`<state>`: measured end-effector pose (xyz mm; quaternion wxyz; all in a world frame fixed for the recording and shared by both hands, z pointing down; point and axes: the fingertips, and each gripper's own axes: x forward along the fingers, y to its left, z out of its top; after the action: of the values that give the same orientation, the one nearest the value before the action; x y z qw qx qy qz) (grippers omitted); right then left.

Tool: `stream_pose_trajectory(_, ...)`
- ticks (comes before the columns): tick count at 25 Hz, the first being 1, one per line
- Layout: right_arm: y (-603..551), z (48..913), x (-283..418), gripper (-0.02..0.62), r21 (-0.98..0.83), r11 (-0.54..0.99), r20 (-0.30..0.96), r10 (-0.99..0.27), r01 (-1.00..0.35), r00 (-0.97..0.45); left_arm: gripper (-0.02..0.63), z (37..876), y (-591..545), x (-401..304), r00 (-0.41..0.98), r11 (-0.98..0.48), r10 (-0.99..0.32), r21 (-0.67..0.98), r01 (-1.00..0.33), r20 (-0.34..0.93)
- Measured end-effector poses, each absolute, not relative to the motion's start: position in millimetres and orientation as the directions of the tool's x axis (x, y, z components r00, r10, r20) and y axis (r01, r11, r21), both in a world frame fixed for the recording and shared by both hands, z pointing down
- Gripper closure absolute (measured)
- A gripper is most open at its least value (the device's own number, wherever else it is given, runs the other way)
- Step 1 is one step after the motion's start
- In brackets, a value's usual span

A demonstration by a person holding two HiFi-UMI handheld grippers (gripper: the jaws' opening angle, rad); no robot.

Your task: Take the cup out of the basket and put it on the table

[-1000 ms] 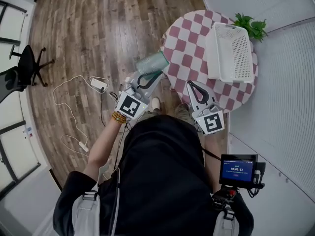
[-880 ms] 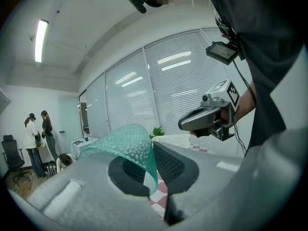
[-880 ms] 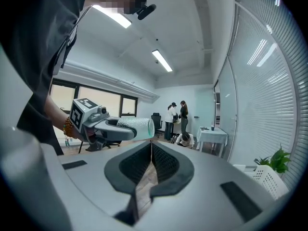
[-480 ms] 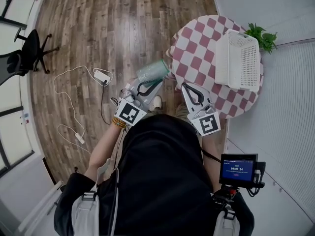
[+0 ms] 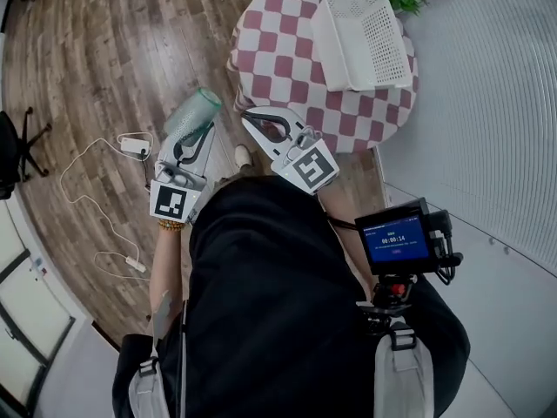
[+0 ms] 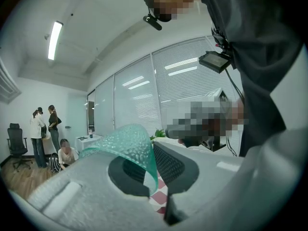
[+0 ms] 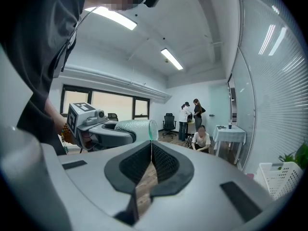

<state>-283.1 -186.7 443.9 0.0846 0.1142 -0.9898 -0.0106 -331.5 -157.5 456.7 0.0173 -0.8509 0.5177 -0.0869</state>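
Green and dimpled, one cup is held by its wall in the clamped jaws of the left gripper, just off the left edge of the single checkered table. One white basket is seen on that table, while the right gripper is held at its near edge, jaws together and empty.

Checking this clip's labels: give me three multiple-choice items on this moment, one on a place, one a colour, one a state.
1. Where is the cup? A in the basket; B on the table; C in the left gripper.
2. Cup's colour? A green; B red; C white.
3. Right gripper's jaws? A open; B shut, empty; C shut on the cup.
C, its jaws pinch the cup's wall, off basket and table; A, it shows green; B, they meet with nothing between.
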Motion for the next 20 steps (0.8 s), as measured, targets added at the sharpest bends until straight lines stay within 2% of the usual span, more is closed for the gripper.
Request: stream_pose_trajectory(20,-155,443,-272,0.586,0.110,0.966,0.178,-0.252,-0.235,-0.951,0.583,452,-137,-318,0.504,-0.510,-0.860,-0.084,-0.856,0.078)
